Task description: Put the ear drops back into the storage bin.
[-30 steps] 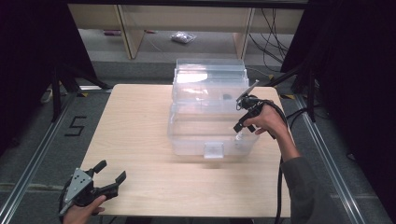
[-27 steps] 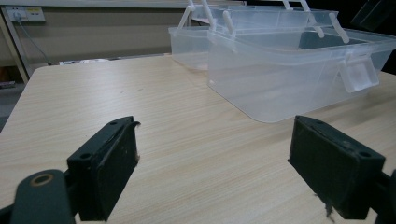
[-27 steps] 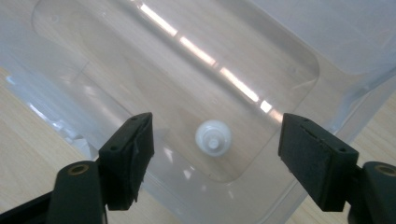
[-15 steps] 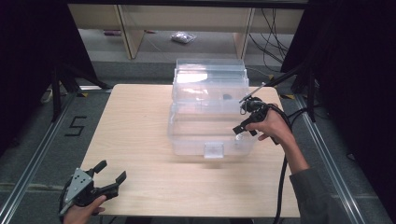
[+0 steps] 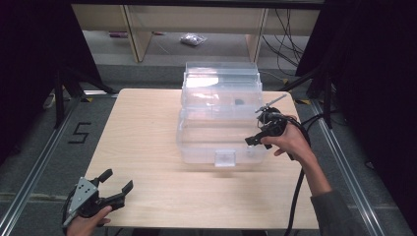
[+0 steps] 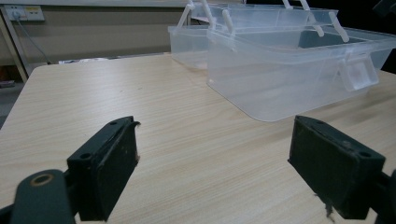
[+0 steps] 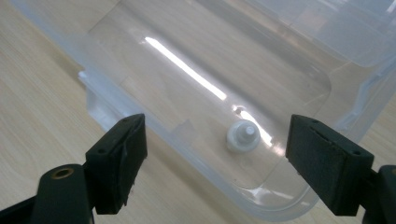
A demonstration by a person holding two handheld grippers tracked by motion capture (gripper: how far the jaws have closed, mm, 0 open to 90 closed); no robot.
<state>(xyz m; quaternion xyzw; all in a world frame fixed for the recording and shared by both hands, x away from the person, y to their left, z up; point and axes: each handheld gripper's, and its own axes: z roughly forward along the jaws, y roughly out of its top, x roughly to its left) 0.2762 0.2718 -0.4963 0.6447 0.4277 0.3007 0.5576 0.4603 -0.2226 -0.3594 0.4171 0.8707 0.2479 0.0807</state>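
A clear plastic storage box [image 5: 219, 123] with fold-out upper trays stands open on the wooden table [image 5: 142, 132]. My right gripper [image 5: 253, 142] hovers over the box's front right corner, pointing down into it. Its jaws have just been opening and now stand open with nothing between them. In the right gripper view a small white round piece [image 7: 243, 136] lies on the box floor below the right gripper [image 7: 219, 158]. My left gripper [image 5: 118, 181] rests open and empty at the table's near left corner. The left gripper [image 6: 215, 168] faces the box [image 6: 289, 70] from a distance.
A small dark item [image 5: 239, 102] lies in an upper tray. The box has a latch tab [image 5: 225, 158] on its front wall. Shelving legs and cables stand on the floor behind the table. A black cable trails from the right hand off the table's right edge.
The right hand has moved along the box's right side toward the near edge of the table. The left gripper has stayed put.
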